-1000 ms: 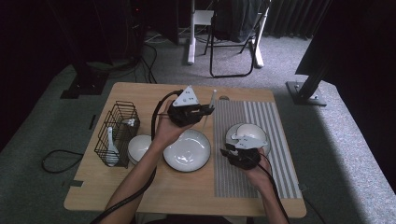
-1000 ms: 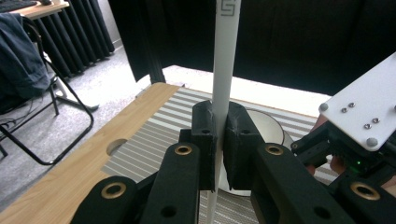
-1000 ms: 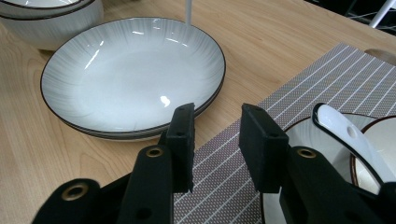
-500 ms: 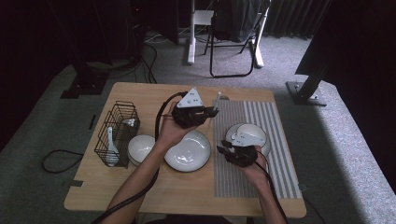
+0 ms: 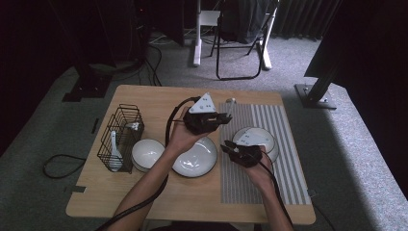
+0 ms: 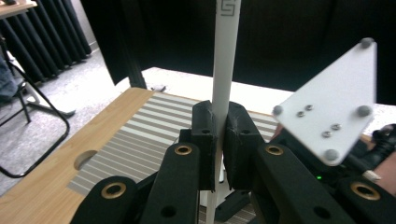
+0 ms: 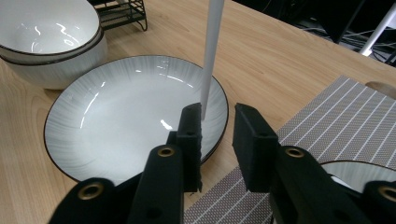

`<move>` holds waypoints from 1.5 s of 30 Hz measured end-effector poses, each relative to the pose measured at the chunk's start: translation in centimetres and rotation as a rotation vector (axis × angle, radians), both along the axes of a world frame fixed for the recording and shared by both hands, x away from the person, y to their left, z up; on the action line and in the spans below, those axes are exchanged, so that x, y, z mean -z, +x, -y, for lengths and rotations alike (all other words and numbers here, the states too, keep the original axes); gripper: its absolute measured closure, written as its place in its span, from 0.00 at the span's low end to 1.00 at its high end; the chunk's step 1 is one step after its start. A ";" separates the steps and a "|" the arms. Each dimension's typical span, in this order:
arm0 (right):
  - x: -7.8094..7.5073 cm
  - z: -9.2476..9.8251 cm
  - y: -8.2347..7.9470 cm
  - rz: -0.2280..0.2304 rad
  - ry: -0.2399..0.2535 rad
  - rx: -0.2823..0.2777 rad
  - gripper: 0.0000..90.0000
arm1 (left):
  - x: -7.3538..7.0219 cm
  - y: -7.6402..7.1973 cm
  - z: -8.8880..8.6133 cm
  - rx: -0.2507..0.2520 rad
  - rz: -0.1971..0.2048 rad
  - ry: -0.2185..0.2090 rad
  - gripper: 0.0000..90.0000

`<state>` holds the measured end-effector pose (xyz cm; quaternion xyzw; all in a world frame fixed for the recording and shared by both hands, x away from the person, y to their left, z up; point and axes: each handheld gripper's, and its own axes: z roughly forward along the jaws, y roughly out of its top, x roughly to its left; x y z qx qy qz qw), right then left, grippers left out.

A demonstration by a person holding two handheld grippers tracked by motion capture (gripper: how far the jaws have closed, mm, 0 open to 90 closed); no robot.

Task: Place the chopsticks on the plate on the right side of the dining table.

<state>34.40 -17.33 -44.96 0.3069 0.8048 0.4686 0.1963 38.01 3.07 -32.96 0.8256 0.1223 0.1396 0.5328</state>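
- left jaws pinch the white stick (image 6: 223,74) hard at mid-length; my left gripper (image 5: 208,121) holds it above the table's middle, over the plate (image 5: 195,158).
- right jaws have just been closing around the stick's lower end (image 7: 208,56), a gap showing beside it; my right gripper (image 5: 230,149) hangs at the mat's (image 5: 284,144) left edge.
- i judge the stick light, stiff, smooth and likely slippery; gripping the flat sides near its middle should stop it swinging.
- count: one stick, one plate, one bowl (image 5: 146,153) left of it, one dish (image 5: 257,137) on the mat, one wire basket (image 5: 120,137) near the left edge with one spoon (image 5: 114,154).
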 end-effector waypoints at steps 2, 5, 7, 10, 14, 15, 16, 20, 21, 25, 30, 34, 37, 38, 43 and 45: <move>0.1 0.0 0.1 -0.002 0.004 -0.001 0.83 | 0.1 -0.1 0.1 0.007 -0.004 -0.002 0.94; 0.1 -0.2 0.1 0.000 0.015 -0.006 0.84 | 0.2 -0.1 0.3 0.014 -0.010 -0.009 0.94; 0.1 -0.3 0.2 0.003 0.020 -0.010 0.85 | 0.3 -0.2 0.4 0.021 -0.018 -0.017 0.94; 0.0 -0.4 0.2 0.007 0.023 -0.013 0.88 | 0.4 -0.2 0.6 0.036 -0.034 -0.036 0.94; -0.2 -0.3 0.2 0.009 0.034 -0.017 0.94 | 0.4 -0.2 0.7 0.040 -0.042 -0.050 0.94; -0.2 -0.3 0.2 0.008 0.036 -0.019 0.95 | 0.4 -0.2 0.8 0.041 -0.043 -0.052 0.94; -0.2 -0.2 0.2 0.004 0.040 -0.021 0.95 | 0.4 -0.2 0.8 0.042 -0.042 -0.053 0.94; -0.3 -0.2 0.1 0.006 0.039 -0.015 0.96 | 0.8 -0.2 0.7 0.037 -0.032 -0.041 0.88; -0.4 -0.1 0.1 0.007 0.038 -0.015 0.96 | 1.0 -0.2 0.6 0.040 -0.031 -0.038 0.87; -0.5 -0.1 0.0 0.008 0.043 -0.010 0.96 | 2.0 -0.4 0.7 0.029 -0.022 -0.010 0.86; -0.7 0.2 0.1 0.003 0.060 0.001 0.96 | 3.7 -0.6 0.6 0.042 -0.041 -0.008 0.86; -0.7 0.2 0.1 -0.006 0.059 -0.001 0.96 | 5.1 -0.5 0.8 0.041 -0.064 0.002 0.86; -0.6 0.1 0.1 -0.012 0.050 -0.001 0.96 | 5.8 -0.4 0.8 0.049 -0.075 0.007 0.87; -0.6 0.1 0.1 -0.013 0.049 -0.001 0.96 | 6.0 -0.4 0.8 0.049 -0.078 0.005 0.88; -0.5 0.0 0.1 -0.017 0.051 0.000 0.96 | 6.3 -0.3 0.8 0.049 -0.081 0.000 0.88; -0.6 0.1 0.1 -0.016 0.053 0.000 0.96 | 6.5 -0.2 0.9 0.042 -0.083 -0.003 0.87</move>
